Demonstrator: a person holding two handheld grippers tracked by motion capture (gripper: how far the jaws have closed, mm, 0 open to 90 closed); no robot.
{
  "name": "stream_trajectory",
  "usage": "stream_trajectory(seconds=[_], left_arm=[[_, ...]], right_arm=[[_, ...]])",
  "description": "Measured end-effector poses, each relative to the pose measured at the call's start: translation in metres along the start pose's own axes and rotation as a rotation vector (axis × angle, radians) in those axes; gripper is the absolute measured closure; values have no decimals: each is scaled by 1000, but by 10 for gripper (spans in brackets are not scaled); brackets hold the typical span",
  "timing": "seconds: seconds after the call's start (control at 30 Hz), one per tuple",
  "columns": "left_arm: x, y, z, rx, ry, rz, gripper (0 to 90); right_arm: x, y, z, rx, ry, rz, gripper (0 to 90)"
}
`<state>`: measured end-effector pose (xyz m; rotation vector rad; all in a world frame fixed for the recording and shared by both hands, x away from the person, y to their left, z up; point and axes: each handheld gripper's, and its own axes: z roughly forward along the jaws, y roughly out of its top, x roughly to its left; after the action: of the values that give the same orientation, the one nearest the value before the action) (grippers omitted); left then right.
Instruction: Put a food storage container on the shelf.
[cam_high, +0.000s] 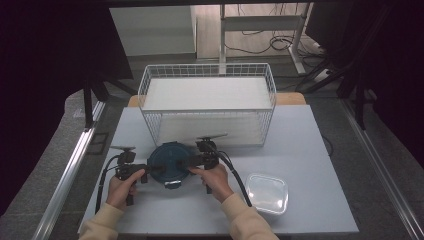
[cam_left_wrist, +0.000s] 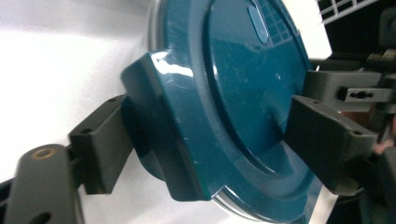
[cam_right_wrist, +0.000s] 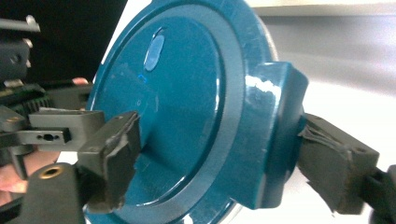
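Note:
A round container with a dark teal lid (cam_high: 169, 161) sits on the table in front of the basket. The lid (cam_left_wrist: 233, 93) has a side clip (cam_left_wrist: 159, 116) on its rim. My left gripper (cam_high: 148, 169) is shut on that clip from the lid's left, one jaw outside the clip and one on the lid top; its own view shows the left gripper (cam_left_wrist: 212, 144) this way. My right gripper (cam_high: 189, 162) grips the opposite clip (cam_right_wrist: 275, 121) of the lid (cam_right_wrist: 187, 102) in the same manner, as the right gripper (cam_right_wrist: 224, 158) shows close up.
A white wire basket (cam_high: 207, 115) stands right behind the container. A clear square tub with a lid (cam_high: 267, 193) lies at the front right. Bare grey table (cam_high: 310, 150) spreads to the right and along the front edge.

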<state>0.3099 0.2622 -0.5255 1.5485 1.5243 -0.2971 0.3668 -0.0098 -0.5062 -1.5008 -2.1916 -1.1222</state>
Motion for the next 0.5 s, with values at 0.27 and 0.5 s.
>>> stream_trajectory(seconds=[0.27, 0.5], left_arm=[[3, -1, -3, -13, -19, -36, 247], [-3, -4, -8, -18, 2, -30, 270]], right_arm=[[-8, -1, -2, -11, 49, 110, 268], [-5, -1, -7, -29, 55, 117, 314]])
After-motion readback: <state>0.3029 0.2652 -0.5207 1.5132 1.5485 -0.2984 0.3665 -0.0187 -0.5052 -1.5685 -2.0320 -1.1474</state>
